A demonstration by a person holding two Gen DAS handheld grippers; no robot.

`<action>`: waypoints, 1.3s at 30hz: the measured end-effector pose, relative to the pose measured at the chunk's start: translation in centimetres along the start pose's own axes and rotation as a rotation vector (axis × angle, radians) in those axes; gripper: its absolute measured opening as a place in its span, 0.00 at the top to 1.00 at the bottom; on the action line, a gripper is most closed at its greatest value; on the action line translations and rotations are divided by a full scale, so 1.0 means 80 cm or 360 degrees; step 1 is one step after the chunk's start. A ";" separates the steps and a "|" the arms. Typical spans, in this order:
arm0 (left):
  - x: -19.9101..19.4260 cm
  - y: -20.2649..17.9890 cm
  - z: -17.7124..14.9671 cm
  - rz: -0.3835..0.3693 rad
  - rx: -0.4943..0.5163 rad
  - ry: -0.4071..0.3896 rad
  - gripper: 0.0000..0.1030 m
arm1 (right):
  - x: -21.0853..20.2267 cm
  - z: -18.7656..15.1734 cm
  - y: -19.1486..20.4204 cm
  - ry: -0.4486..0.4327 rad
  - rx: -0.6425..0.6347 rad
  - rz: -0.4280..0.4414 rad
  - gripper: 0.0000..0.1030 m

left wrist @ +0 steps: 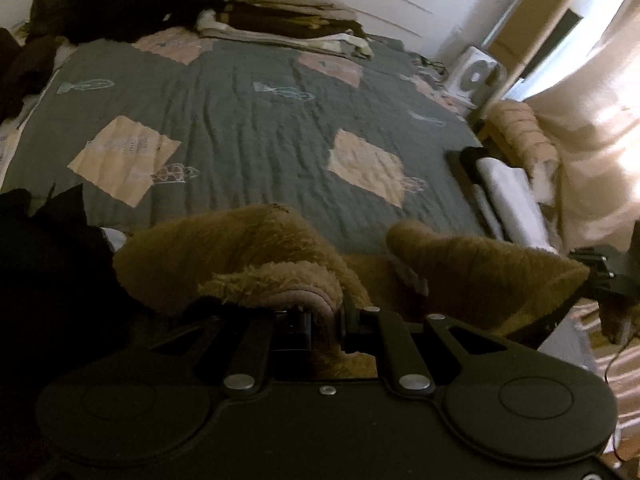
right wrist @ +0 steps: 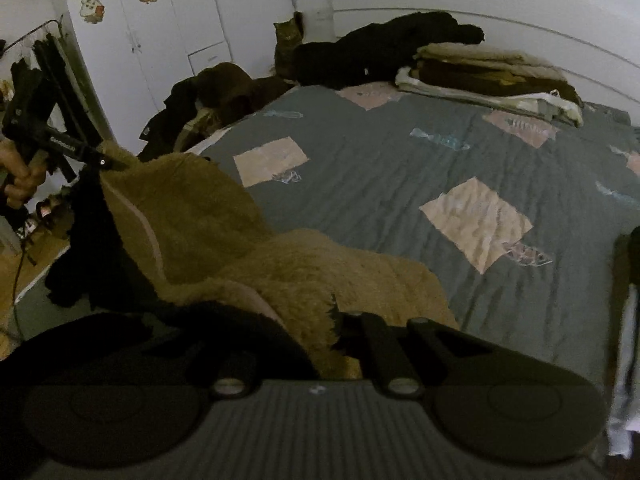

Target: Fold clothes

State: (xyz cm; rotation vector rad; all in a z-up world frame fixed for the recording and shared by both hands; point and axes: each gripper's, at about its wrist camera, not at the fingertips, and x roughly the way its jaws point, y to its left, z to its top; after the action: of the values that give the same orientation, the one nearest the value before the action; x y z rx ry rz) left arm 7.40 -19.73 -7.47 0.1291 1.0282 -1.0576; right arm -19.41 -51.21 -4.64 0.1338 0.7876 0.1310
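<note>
Both your left gripper (left wrist: 324,316) and right gripper (right wrist: 340,320) are clenched on the fleece (right wrist: 224,240); lift evenly, spreading it flat over the bed (right wrist: 400,184).

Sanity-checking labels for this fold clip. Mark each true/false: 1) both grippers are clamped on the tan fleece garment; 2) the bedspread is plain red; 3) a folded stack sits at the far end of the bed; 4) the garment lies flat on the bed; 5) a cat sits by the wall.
1) True: left gripper and right gripper both pinch the tan fleece garment.
2) False: the bedspread is grey with pale patches.
3) True: folded stack.
4) False: it hangs bunched between the grippers.
5) True: cat.
</note>
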 end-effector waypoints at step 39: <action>0.293 0.084 0.167 0.0004 0.0031 0.0335 0.77 | 0.245 0.069 -0.364 0.0577 0.0448 -0.0291 0.27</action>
State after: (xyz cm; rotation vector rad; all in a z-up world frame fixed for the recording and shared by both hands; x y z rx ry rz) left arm 23.32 -38.76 -20.02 0.2614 1.2068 -1.0678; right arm 0.19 -76.93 -19.35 0.3092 1.1740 -0.1343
